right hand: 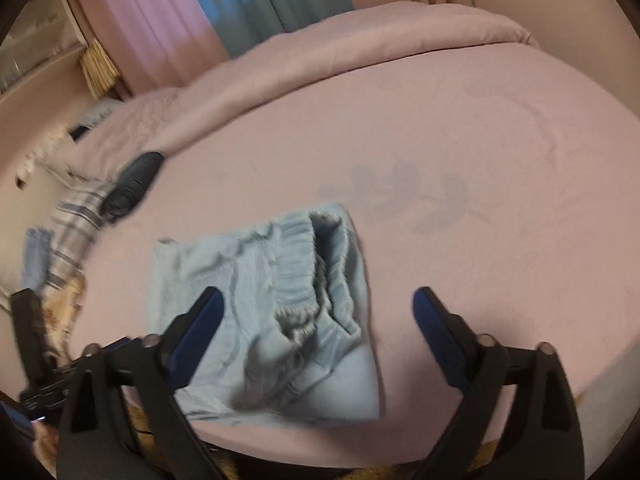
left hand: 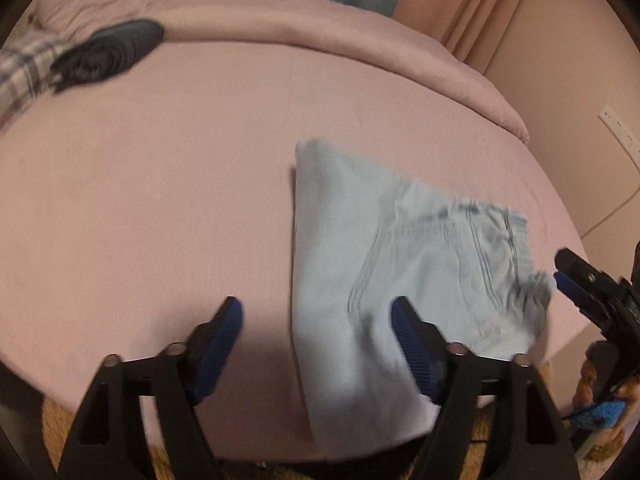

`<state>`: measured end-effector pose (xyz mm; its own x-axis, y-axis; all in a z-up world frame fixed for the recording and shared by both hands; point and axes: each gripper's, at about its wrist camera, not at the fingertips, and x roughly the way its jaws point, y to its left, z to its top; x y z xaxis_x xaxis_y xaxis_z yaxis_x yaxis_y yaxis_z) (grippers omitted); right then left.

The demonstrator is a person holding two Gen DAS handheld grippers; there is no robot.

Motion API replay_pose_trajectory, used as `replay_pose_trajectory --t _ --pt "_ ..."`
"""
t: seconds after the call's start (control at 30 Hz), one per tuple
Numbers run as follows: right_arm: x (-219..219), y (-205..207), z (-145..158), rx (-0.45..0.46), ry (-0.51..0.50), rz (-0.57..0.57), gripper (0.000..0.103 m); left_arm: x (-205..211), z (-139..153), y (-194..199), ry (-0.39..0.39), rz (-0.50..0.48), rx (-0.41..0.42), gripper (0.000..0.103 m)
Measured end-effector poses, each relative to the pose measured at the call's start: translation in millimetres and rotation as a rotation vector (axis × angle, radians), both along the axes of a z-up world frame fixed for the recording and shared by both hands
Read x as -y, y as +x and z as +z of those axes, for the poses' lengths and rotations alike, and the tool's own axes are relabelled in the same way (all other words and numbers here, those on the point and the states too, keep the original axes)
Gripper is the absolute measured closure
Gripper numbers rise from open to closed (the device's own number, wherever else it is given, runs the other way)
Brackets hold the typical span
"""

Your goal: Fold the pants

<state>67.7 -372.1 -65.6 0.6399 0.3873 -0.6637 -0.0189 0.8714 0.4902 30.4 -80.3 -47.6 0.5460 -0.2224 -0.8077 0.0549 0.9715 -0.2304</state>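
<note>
Blue-padded fingers (left hand: 234, 320) of the left gripper (left hand: 316, 316) fill the bottom of the left wrist view, standing wide apart with nothing pressed between them; one pad hangs over bare sheet, the other over the near left part of the light blue pants (left hand: 392, 280). The pants lie folded into a compact bundle on the pink bed sheet (left hand: 160, 200), close to the bed's near edge, with one straight folded edge running away from the camera and the stitched seams and ribbed elastic waistband turned toward the right. From the right wrist view the same bundle (right hand: 272, 320) shows its gathered waistband opening (right hand: 328, 264) on top, layers stacked one over another, which suggests the folding is largely done and the garment has been let down to rest flat. The right gripper (right hand: 316, 312) is also spread wide and holds nothing: its left pad overlaps the bundle's near left part in the picture and its right pad stands over empty sheet beside the pants; whether any pad touches the cloth I cannot tell, since the frames are blurred. In the left view that right gripper (left hand: 568, 276) shows at the far right, just beside the waistband corner. Both tools flank the bundle, probably in order to release it without dragging the layers apart. A dark garment (left hand: 108, 52) and a plaid cloth (left hand: 24, 72) lie well apart at the far left of the bed.
</note>
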Motion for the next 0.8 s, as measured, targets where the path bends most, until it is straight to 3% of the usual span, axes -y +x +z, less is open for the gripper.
replay_pose_trajectory --t 0.1,0.3,0.53,0.73,0.8 --pt "-7.8 14.8 -11.6 -0.026 0.051 0.046 0.005 4.1 1.7 21.1 0.032 0.000 0.024 0.023" --pt "-25.6 19.4 -50.7 -0.141 0.028 0.071 0.005 5.7 -28.6 41.4 -0.006 -0.027 -0.067 0.023" --pt "-45.7 24.5 -53.1 -0.105 0.078 0.109 0.005 17.0 -43.6 46.9 -0.024 -0.088 -0.060 0.016" --pt "-65.5 31.3 -52.3 -0.099 -0.002 0.108 0.004 23.2 -47.7 52.7 -0.077 -0.126 -0.052 0.017" --pt "-68.8 31.0 -51.4 -0.094 -0.044 0.108 0.007 24.4 -47.3 49.9 -0.085 -0.133 -0.031 0.025"
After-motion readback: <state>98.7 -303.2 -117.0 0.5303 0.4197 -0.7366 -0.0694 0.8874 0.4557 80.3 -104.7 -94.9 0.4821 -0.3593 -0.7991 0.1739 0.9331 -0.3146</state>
